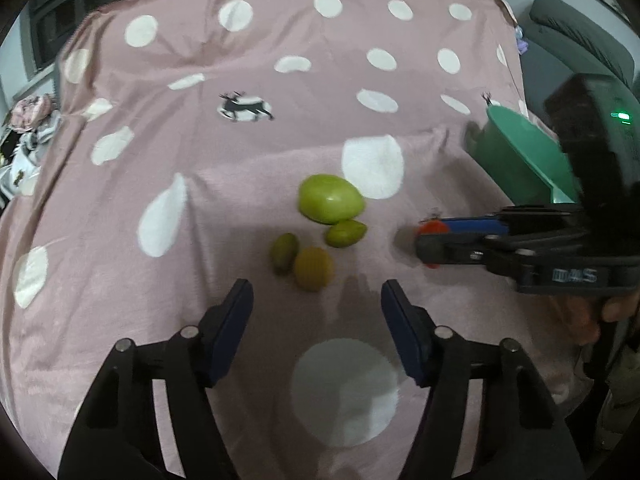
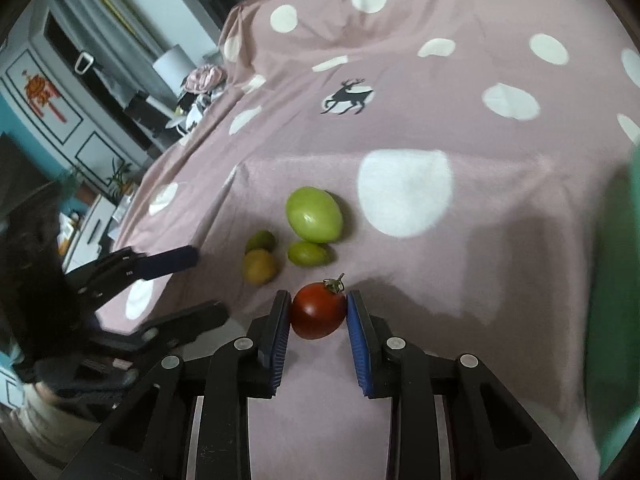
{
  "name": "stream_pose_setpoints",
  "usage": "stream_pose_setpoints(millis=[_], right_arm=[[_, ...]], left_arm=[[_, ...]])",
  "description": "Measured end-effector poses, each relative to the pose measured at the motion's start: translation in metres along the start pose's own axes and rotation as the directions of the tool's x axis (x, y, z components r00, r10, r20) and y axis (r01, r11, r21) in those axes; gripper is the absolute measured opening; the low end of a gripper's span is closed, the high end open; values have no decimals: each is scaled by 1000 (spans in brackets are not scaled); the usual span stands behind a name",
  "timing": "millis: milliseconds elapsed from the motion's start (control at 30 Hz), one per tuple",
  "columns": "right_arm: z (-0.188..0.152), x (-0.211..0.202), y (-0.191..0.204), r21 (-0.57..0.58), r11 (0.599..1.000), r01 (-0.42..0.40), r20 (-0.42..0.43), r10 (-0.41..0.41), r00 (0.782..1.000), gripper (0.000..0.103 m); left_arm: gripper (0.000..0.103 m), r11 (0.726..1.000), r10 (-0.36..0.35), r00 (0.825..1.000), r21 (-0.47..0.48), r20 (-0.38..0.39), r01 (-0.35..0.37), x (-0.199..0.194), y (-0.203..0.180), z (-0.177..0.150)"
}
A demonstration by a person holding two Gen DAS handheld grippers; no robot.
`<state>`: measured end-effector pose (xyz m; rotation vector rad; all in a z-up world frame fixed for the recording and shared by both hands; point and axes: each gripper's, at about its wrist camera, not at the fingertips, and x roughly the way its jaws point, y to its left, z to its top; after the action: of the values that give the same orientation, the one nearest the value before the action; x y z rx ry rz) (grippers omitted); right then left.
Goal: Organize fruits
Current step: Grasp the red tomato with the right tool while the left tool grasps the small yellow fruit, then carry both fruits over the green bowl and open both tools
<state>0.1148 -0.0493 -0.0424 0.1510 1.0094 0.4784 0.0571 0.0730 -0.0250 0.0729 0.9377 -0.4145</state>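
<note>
Tomato (image 2: 318, 312) pinched in my right gripper (image 2: 319, 314); green bowl (image 1: 520, 156) lies far right. Left gripper (image 1: 316, 304) spread, empty.

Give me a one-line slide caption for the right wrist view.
Right gripper clamps a red tomato above the pink dotted cloth, four greenish fruits lying just ahead.

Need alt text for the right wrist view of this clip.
The right tongs are shut on a red tomato just above a pink polka-dot cloth. Beyond it lie a large green tomato and three small green-yellow fruits. The open left tongs enter from the left.
</note>
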Motion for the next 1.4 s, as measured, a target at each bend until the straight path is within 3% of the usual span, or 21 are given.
stream_pose_setpoints(millis=[100,333,533,700,967,1400], right_arm=[[-8,-10,-8,23,1000,-18,13,17,1000,30],[-17,-18,-17,48,996,-71,32,69,997,30],[-23,-18,-22,61,993,-104,43,102,994,30],[-26,-20,-28,77,989,-125,54,121,991,30],[-30,-24,-34,82,986,-148,71,143,987,30],[-32,-57,-36,58,979,-196,171,184,968,30]], left_arm=[[46,1000,-19,998,-9,-55,19,18,-4,4],[44,998,-9,995,-55,-103,4,36,-2,17],[44,999,26,992,-34,-125,-30,46,-4,26],[27,998,57,991,-19,-124,-60,51,-6,31],[26,998,59,991,-18,-122,-61,46,-11,23],[26,998,-38,998,-50,42,40,-7,-49,24]])
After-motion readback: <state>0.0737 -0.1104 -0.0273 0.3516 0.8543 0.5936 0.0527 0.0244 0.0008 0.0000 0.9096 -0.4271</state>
